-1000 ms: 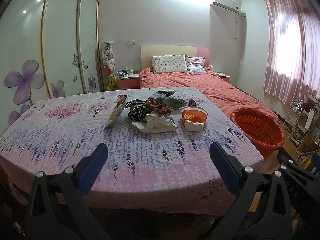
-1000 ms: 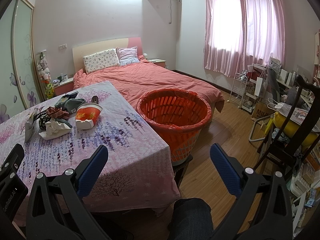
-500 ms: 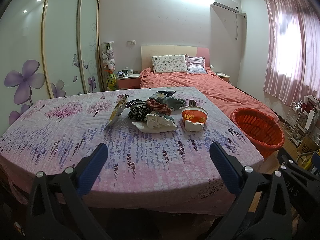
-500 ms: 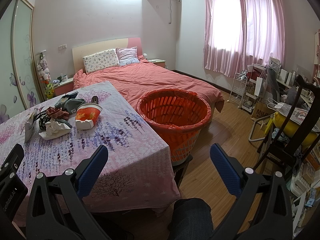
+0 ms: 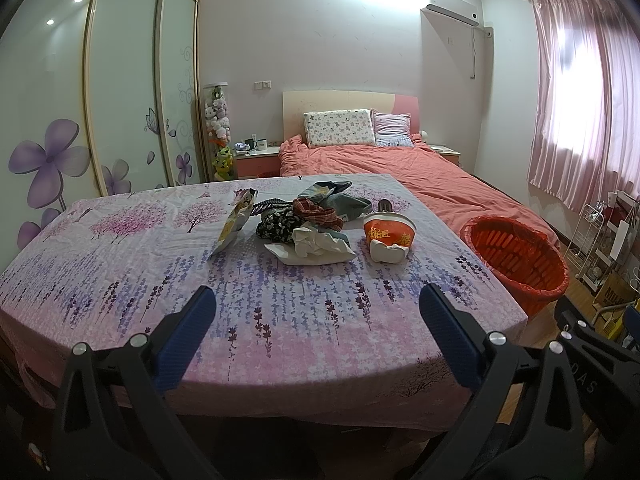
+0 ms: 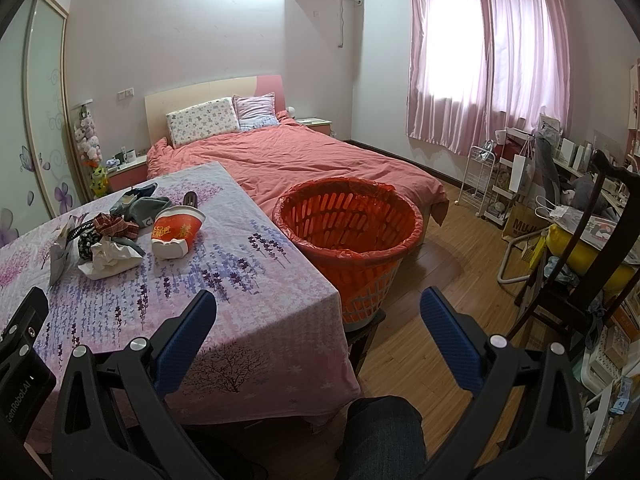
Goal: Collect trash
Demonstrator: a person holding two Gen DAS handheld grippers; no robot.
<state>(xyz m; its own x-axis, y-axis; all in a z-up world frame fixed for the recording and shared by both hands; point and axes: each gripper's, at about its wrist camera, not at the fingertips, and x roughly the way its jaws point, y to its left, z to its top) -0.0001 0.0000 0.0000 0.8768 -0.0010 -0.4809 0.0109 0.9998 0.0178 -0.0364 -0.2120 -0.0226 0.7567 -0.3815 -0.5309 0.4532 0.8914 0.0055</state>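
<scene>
Both pairs of fingers are spread wide and hold nothing: the left gripper [image 5: 312, 318] hangs over the near bench [image 5: 280, 320] edge, the right gripper [image 6: 318, 316] over the bench corner. Trash lies well ahead of the left fingers: a cup [image 5: 387, 236] on its side, crumpled paper [image 5: 312, 244], a wrapper [image 5: 236, 222], mixed with cloths [image 5: 316, 210]. The bin [image 6: 348, 224] stands just ahead of the right fingers. A careless pinch could take cloth along with paper, or roll the cup off the bench.
</scene>
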